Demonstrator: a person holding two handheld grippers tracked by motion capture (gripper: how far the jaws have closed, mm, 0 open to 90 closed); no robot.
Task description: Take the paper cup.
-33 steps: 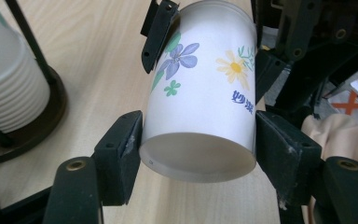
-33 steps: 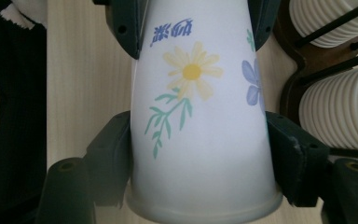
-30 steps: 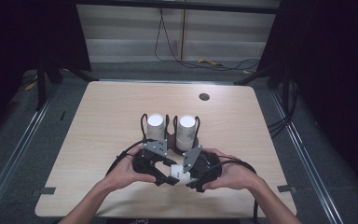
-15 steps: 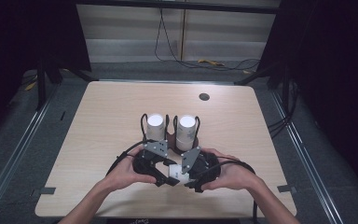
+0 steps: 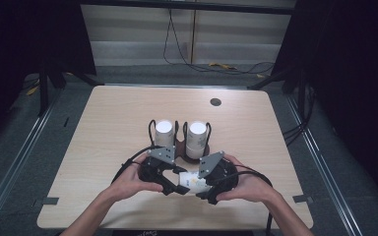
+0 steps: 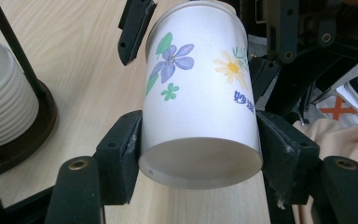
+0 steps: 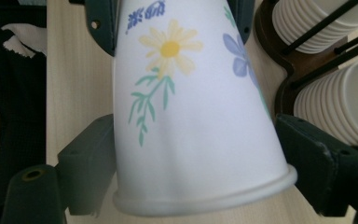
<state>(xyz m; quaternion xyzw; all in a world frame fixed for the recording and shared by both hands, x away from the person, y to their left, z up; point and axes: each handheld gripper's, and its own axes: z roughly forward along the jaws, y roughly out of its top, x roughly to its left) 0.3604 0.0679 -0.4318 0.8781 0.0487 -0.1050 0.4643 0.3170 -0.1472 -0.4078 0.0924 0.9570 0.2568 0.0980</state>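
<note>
Paper cup [image 6: 200, 100] on its side between both grippers, low over table [image 5: 103, 128] | left gripper [image 6: 198, 156] clamped at base | right gripper [image 7: 200, 172] jaws just opened, flanking rim | probably light, crushable: grip gently near stiff rim or base.

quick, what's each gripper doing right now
Left gripper: shut on the flowered paper cup, gripping its base end.
Right gripper: jaws have just been opening around the cup's rim end; a gap shows at one pad, so open.

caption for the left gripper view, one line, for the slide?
Left tool clamps the base end of a floral paper cup above the wooden table, cup stack at left.
</note>
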